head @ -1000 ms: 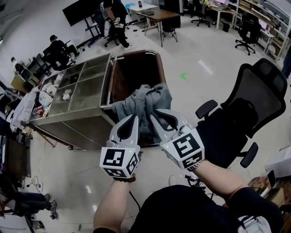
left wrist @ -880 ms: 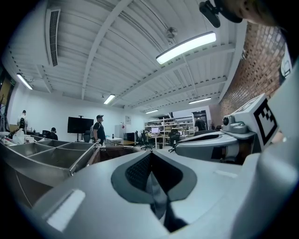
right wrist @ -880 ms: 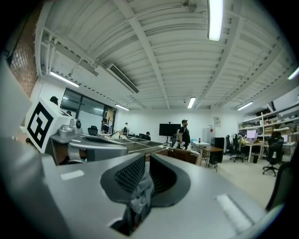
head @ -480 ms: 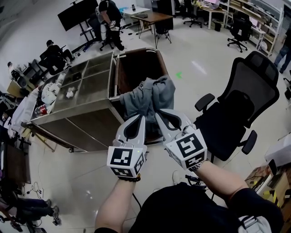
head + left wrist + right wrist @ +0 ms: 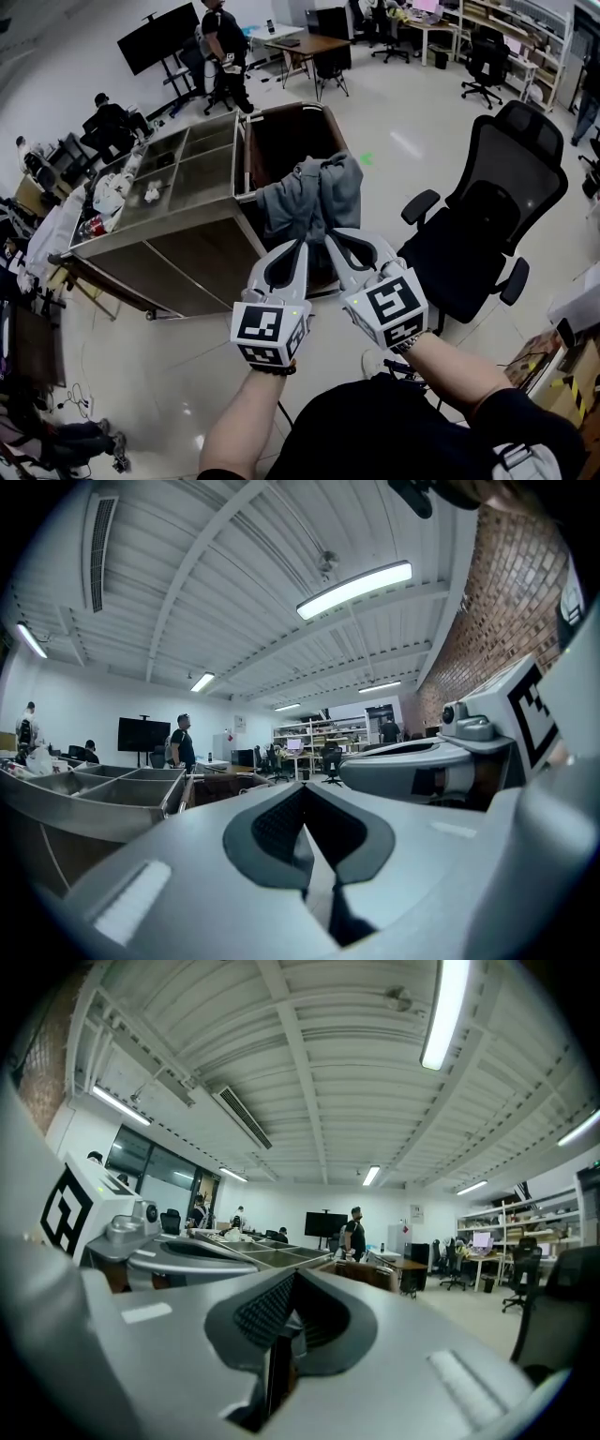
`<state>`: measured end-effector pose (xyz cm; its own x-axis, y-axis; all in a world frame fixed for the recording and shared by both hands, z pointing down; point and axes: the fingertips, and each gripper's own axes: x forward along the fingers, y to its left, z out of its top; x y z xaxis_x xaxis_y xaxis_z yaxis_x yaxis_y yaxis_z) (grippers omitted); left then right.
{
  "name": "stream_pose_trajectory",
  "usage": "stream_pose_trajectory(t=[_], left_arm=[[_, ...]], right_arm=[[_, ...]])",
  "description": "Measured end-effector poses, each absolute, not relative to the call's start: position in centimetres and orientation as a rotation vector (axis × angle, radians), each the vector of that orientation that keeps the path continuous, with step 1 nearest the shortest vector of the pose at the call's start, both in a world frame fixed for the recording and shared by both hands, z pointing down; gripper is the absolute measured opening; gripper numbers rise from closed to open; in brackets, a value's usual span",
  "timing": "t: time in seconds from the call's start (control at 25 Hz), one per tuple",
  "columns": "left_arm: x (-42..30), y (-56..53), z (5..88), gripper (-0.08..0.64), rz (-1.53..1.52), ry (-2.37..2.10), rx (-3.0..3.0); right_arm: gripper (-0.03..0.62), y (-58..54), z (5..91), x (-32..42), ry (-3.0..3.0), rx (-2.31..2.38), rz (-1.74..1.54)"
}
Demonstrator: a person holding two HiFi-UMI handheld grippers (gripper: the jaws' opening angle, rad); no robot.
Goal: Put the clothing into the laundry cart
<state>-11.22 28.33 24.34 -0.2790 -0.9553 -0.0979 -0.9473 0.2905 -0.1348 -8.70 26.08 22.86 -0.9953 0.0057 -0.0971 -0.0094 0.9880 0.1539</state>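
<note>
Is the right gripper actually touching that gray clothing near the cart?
Cannot tell. In the head view the right gripper ends at the gray clothing, but depth is unclear; the right gripper view shows shut jaws and no clothing.

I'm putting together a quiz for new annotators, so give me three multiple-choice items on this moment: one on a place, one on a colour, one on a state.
1. Where is the grey garment? A: folded on a desk. B: held up over the brown cart. C: on the floor.
2. What colour is the office chair? A: red. B: black. C: white.
3. How do the jaws of the left gripper and right gripper stand? A: wide apart. B: one open, one shut. C: both closed.
Answers: B, it hangs from the gripper tips above the cart. B, its frame and mesh back are black. C, each gripper view shows its jaws together.
</note>
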Motion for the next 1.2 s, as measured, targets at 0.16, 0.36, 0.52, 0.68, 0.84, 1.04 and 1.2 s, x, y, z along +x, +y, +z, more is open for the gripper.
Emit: stream_pose_trajectory(t=[0.16, 0.36, 0.52, 0.68, 0.84, 1.04, 1.2], left_arm=[[-10.7, 29.1, 24.2, 0.003, -0.076, 2.385, -1.786], [-10.1, 29.6, 24.2, 0.003, -0.074, 2.378, -1.793], [-9.8, 30.1, 24.1, 0.003, -0.073, 2.376, -1.795], [-9.7, 30.3, 24.2, 0.003, -0.069, 2.379, -1.794], [-9.6, 30.4, 24.1, 0.003, -0.067, 2.384, -1.791], [-9.7, 30.5, 24.2, 0.003, -0.063, 2.385, -1.79], [-10.0, 30.4, 24.2, 0.003, -0.063, 2.387, -1.789]], right_arm=[[0.0, 26.9, 22.7, -8.2, 3.034, -0.018, 0.239], [0.0, 27.5, 22.8, -7.7, 3.038, -0.024, 0.255], [0.0, 28.0, 22.7, -7.3, 3.039, -0.033, 0.263], [0.0, 28.1, 22.9, -7.3, 3.045, -0.032, 0.268], [0.0, 28.2, 22.8, -7.1, 3.045, -0.031, 0.271], [0.0, 28.2, 22.8, -7.2, 3.045, -0.033, 0.273], [0.0, 28.2, 22.9, -7.5, 3.047, -0.033, 0.271]])
